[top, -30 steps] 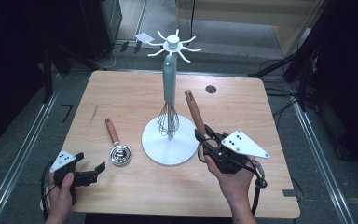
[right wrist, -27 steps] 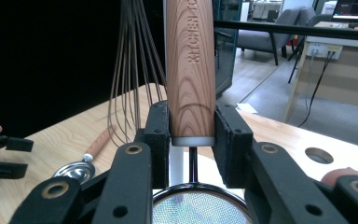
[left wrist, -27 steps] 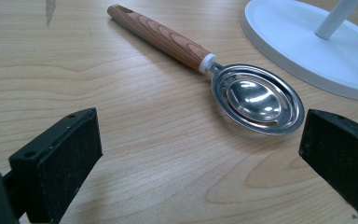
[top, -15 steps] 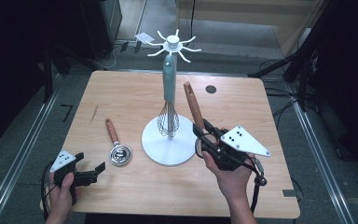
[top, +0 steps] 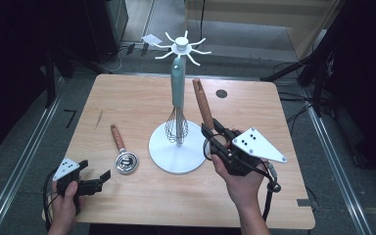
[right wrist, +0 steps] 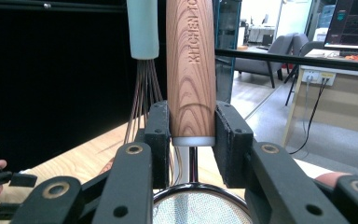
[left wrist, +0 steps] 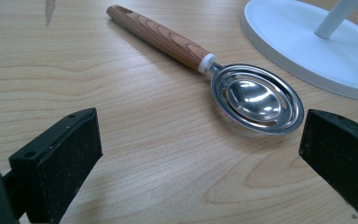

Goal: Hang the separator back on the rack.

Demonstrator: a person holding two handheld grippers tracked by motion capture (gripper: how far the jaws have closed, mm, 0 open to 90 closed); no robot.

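While the right gripper clamps a wooden-handled strainer upright at frame centre beside the white stand, left gripper wide apart at lower left, spoon lying before it.

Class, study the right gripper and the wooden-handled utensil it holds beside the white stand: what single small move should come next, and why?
Probably lift the strainer higher, toward a free hook on the stand. The right gripper is shut on its wooden handle just above the mesh head, handle end up, but that end sits well below the hooks. A whisk already hangs there, so pick a hook clear of it.
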